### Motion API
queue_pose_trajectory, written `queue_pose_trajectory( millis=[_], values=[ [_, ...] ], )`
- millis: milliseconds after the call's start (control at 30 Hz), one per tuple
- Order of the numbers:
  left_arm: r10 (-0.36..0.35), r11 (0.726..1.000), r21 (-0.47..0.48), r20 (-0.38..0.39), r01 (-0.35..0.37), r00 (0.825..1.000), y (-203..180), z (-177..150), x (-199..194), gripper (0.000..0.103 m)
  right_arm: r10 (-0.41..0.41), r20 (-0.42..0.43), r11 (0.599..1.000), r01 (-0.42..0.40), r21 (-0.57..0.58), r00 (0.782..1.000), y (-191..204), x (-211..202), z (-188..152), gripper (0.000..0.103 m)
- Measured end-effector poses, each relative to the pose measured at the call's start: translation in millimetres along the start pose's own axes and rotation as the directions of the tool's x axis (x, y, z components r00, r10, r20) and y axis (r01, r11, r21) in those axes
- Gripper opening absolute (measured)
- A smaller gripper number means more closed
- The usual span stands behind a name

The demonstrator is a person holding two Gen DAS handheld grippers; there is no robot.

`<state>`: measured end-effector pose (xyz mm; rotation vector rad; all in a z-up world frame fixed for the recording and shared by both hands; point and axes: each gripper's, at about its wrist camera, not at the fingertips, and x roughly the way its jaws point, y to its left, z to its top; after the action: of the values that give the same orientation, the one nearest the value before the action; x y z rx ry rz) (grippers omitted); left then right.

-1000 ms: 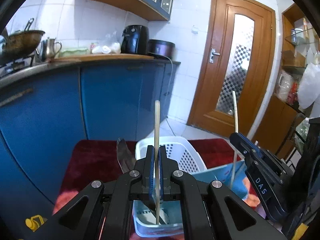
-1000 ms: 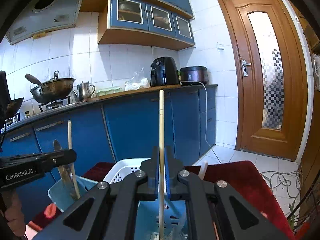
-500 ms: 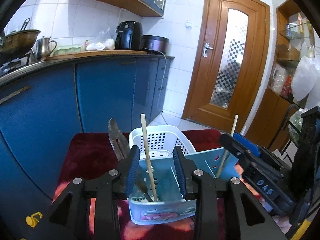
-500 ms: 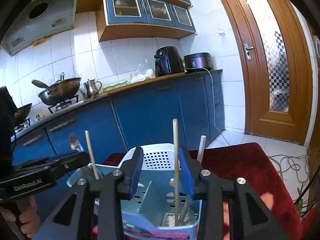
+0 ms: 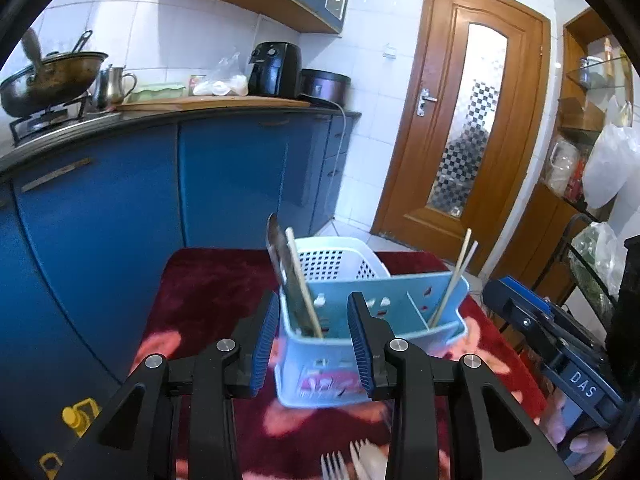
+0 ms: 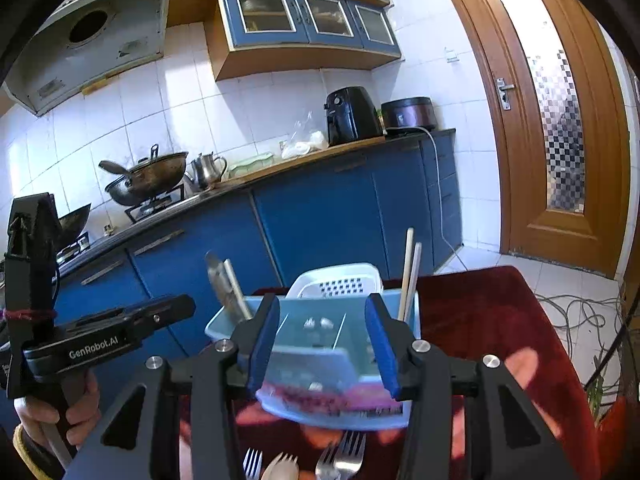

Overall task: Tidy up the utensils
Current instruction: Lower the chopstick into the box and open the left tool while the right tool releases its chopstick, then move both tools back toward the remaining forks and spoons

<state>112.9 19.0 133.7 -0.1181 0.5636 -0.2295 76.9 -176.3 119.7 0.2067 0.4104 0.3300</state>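
Left gripper (image 5: 314,340), black frame with blue pads, jaws parted and empty – they have just been opening, and nothing sits between the pads; the light blue plastic utensil caddy with dividers (image 5: 372,344) only shows through the gap, further off. Right gripper (image 6: 324,344), same build, also released and empty, jaws just been opening too.

Caddy stands on a dark red patterned cloth-covered table (image 5: 200,292), with a white perforated plastic basket (image 5: 332,260) just behind it.

In the caddy's left compartment: a pale wooden chopstick (image 5: 302,280) leaning left against a dark metal flat utensil (image 5: 280,264) – blade or spatula, cannot tell. In the right compartment: a pair of pale wooden chopsticks (image 5: 456,276), tilted right, close together.

Right wrist view: same caddy (image 6: 320,364), the pair (image 6: 410,272) upright at its right end, the single stick with the metal piece at its left end.

Loose on the cloth in front of the caddy – metal forks (image 6: 348,452) and a pale plastic fork-like piece (image 6: 282,468).

A hand (image 6: 60,412) grips the left gripper's handle at lower left.
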Motion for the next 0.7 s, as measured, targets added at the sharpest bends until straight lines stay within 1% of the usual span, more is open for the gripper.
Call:
queue_pose_trajectory(
  millis=[233,400,467,633,700],
  values=[
    [0.012,1.0,-0.01,-0.065,-0.013,0.998,2,-23,-20,0.037,0.009,-0.07,1.0,-0.009,0.004,0.997,8,-17,-19,0.05],
    [0.031,0.999,-0.009,-0.11,-0.032,0.993,3,-40,-34,0.037,0.003,-0.1,1.0,-0.003,0.001,0.995,11,-28,-35,0.051],
    [0.036,0.999,-0.012,-0.119,-0.037,0.992,4,-45,-42,0.037,0.005,-0.116,1.0,-0.004,0.011,0.993,10,-32,-41,0.051],
    [0.044,0.999,-0.014,-0.137,-0.046,0.99,4,-58,-55,0.037,0.044,-0.165,0.997,-0.032,0.071,0.985,5,-39,-59,0.051],
    [0.042,0.999,-0.022,-0.157,-0.046,0.987,6,-67,-58,0.037,0.049,-0.182,0.996,-0.033,0.087,0.982,4,-43,-67,0.051]
  ],
)
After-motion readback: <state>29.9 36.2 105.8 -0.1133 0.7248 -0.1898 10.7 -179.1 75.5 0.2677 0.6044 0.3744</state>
